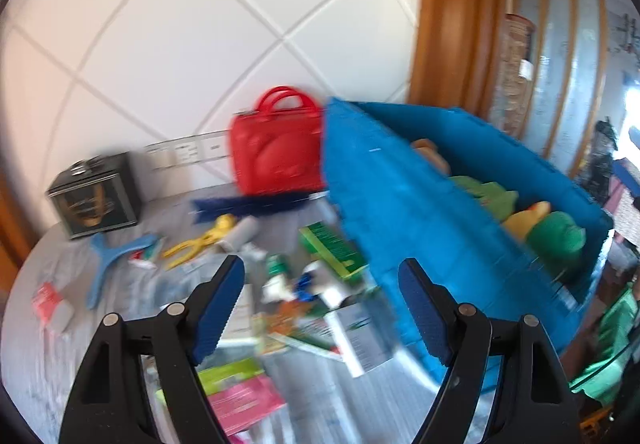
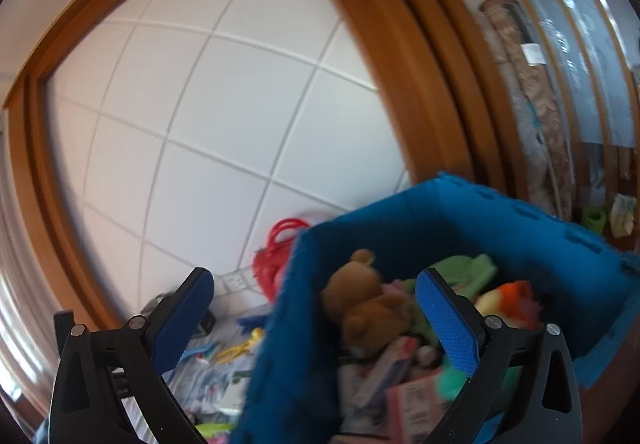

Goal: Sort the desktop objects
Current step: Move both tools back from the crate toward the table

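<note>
My left gripper (image 1: 320,308) hangs wide open and empty over the cluttered table (image 1: 36,328), above a pink packet (image 1: 244,400) and a heap of small boxes and tubes (image 1: 312,296) too blurred to name, with yellow scissors (image 1: 200,242), a blue scraper (image 1: 110,260), a black tin (image 1: 94,196) and a red bag (image 1: 276,152) farther back by the tiled wall (image 1: 180,24). My right gripper (image 2: 316,308) is just as wide open and empty, over the near rim of the blue bin (image 2: 288,344), which holds a brown teddy bear (image 2: 368,304), green cloth (image 2: 468,272) and what may be an orange-and-yellow toy (image 2: 508,300).
</note>
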`<state>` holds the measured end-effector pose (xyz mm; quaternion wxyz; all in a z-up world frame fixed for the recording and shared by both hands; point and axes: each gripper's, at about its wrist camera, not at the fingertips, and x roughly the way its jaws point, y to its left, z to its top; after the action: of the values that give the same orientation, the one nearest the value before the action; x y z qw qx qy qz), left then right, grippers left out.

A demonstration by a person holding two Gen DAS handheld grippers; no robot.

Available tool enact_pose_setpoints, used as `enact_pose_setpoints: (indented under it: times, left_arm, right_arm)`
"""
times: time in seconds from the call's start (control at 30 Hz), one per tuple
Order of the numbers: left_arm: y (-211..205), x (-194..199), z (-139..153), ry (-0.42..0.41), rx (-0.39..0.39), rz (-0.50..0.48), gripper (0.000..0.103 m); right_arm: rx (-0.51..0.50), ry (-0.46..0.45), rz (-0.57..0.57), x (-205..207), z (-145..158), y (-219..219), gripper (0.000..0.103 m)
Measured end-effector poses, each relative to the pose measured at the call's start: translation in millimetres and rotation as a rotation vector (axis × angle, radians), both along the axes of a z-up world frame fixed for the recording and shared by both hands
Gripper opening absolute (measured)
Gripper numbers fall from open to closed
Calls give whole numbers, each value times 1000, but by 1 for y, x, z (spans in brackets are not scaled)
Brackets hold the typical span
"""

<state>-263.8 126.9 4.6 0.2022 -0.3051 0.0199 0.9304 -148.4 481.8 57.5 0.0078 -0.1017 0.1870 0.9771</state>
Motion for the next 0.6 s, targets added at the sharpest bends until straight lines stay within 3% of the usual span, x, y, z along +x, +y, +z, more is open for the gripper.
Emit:
enact_pose_setpoints:
  times: [0.17,0.3,0.6]
  left_arm:
    - [-73,7,-6,18,8,68,79]
    - [-120,11,-12,28,-32,82,79]
    - [-178,2,-35,59,-112,134,79]
  right_arm:
    - [72,19,64,-12,2,-67,103]
    - [108,9,106,-21,-4,-117,103]
    - [176,-50,210,-30,-40,-212,103]
